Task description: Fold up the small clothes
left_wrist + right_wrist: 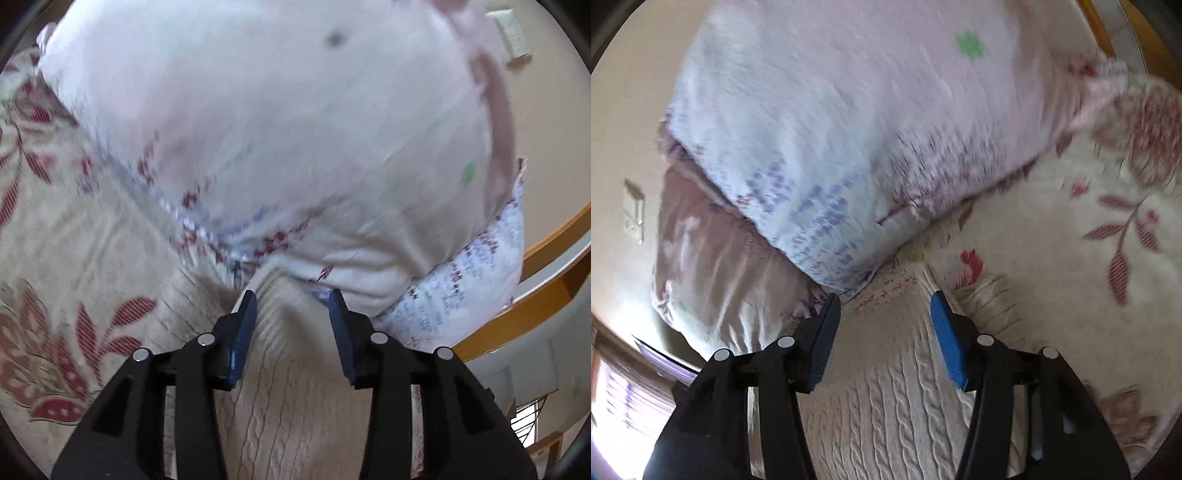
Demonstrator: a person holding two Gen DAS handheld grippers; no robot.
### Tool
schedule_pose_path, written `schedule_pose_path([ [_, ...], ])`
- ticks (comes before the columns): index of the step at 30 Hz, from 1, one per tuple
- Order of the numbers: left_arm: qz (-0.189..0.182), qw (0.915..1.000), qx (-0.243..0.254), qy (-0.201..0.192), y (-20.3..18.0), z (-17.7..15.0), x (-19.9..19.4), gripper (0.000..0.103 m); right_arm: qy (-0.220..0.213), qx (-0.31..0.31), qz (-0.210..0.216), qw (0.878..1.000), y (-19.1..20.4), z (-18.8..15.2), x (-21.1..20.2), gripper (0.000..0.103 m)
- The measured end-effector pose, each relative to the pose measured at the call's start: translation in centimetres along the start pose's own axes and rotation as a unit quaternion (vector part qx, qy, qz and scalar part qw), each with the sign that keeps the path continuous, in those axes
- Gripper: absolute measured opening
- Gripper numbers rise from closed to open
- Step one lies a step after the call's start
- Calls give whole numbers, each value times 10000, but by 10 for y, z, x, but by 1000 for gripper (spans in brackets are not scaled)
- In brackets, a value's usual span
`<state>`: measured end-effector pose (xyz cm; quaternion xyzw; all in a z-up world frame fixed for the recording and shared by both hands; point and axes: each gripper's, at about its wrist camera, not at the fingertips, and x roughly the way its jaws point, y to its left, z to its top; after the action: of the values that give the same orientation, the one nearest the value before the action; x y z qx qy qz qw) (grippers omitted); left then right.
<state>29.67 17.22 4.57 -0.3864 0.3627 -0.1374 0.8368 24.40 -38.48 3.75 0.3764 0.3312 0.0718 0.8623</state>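
Left hand-held gripper (292,300): jaws stood apart, nothing pinched; pads clear of the fabric. A cream cable-knit garment (295,398) lay on the bed directly under and between the fingers, running from the tips back to the bottom edge of the left wrist view. Its far edge ended about at the fingertips, against a big pale pillow (280,122) with red and blue print along its seam.

Right hand-held gripper (885,301): also released, jaws apart, no cloth in them. The same cable-knit garment (886,413) lay below and between its fingers; a printed hem strip showed just past the tips, where the pillow (849,110) corner met it. A mauve satin pillow (713,280) sat under the pale one, on the left of this view.

The floral bedspread (55,258) (1052,266) lay beside the knit in both views.

Hard to make out: both frames were motion-blurred, so pillow print and bedspread pattern smeared. The garment's near part was cut off by the frame and gripper bodies; its type and full outline could not be told.
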Motion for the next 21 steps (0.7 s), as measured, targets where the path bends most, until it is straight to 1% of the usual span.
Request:
schedule_pose_path([
  [3,127,9994,300,71,-4,-4,-17,40,-137,-421,-242,9987,2,-12,-26,53],
  [4,210,9987,453,140,-6,-8,-22,40,-180,-626,-417,9970,2,-19,-38,52],
  [6,357,9961,758,284,-6,-20,-33,40,-173,-835,-575,9947,-1,-29,-49,52],
  [7,405,9947,880,351,-6,-26,-37,40,-105,-962,-683,9930,-5,-37,-54,49],
  [10,589,9892,1228,538,-6,-43,-48,40,101,-1182,-874,9891,-15,-54,-59,44],
  [12,715,9849,1441,635,-4,-54,-53,40,202,-1222,-939,9878,-22,-63,-61,43],
  [15,860,9798,1646,736,-4,-66,-52,40,338,-1241,-1027,9864,-28,-73,-58,42],
  [17,951,9778,1689,799,-1,-72,-50,40,414,-1305,-1156,9838,-29,-77,-55,40],
  [18,1009,9769,1692,825,1,-73,-49,40,472,-1344,-1203,9825,-29,-79,-52,34],
  [19,1049,9762,1695,852,2,-75,-47,40,591,-1396,-1249,9805,-30,-82,-46,20],
  [20,1074,9758,1693,875,4,-76,-45,39,593,-1501,-1301,9783,-30,-85,-42,18],
  [21,1103,9754,1688,886,6,-78,-44,35,578,-1563,-1354,9767,-29,-87,-42,16],
])
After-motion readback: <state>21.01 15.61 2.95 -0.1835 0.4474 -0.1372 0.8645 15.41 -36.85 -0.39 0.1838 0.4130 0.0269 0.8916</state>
